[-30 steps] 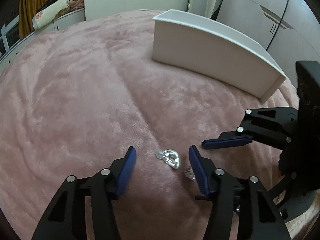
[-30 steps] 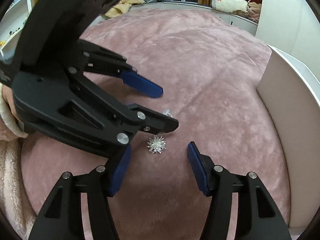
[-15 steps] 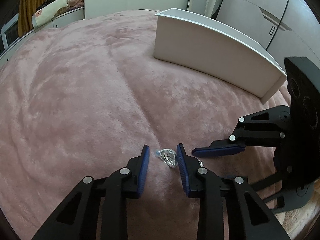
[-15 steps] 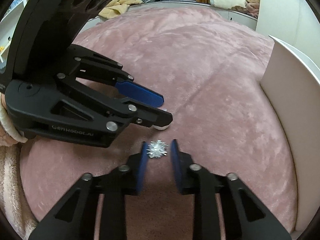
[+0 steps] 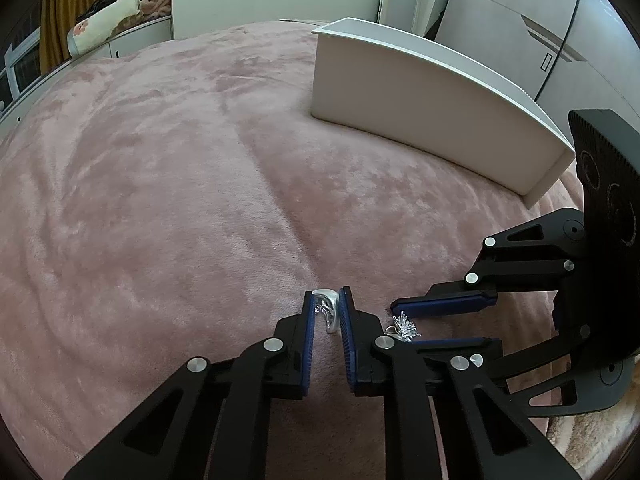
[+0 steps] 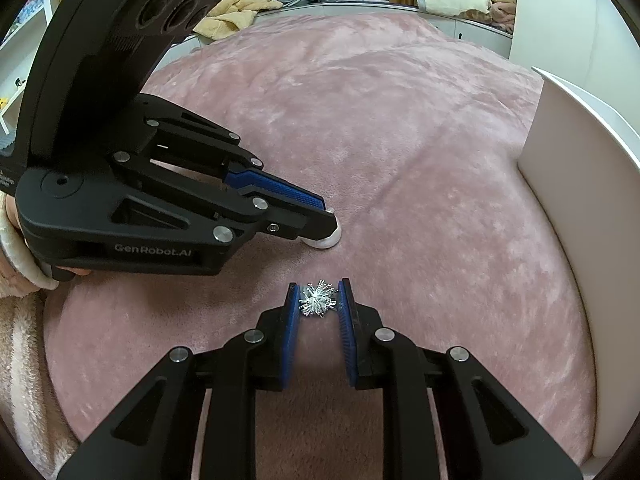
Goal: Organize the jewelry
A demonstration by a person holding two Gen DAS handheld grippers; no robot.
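A smooth silver earring [image 5: 329,312] lies on the pink plush blanket [image 5: 180,200]. My left gripper [image 5: 326,296] is closing on it, and both blue pads touch its sides. Its rounded end [image 6: 326,240] pokes out under the left gripper [image 6: 330,218] in the right wrist view. Just to its right, a spiky silver starburst earring [image 6: 318,300] sits pinched between the pads of my right gripper [image 6: 318,285], still resting on the blanket. In the left wrist view the starburst [image 5: 404,324] shows between the right gripper's fingers [image 5: 440,306]. The two grippers stand close together, side by side.
A white open box [image 5: 420,92] stands on the blanket beyond the grippers; its wall [image 6: 568,160] rises at the right edge of the right wrist view. A cream sleeve [image 6: 16,248] holds the left gripper. White cabinets and piled bedding ring the bed.
Both grippers went from wide open to closed around their earrings, the right one first, the left one narrowing through both steps. Neither hand shifted, and both earrings stayed where they lay.
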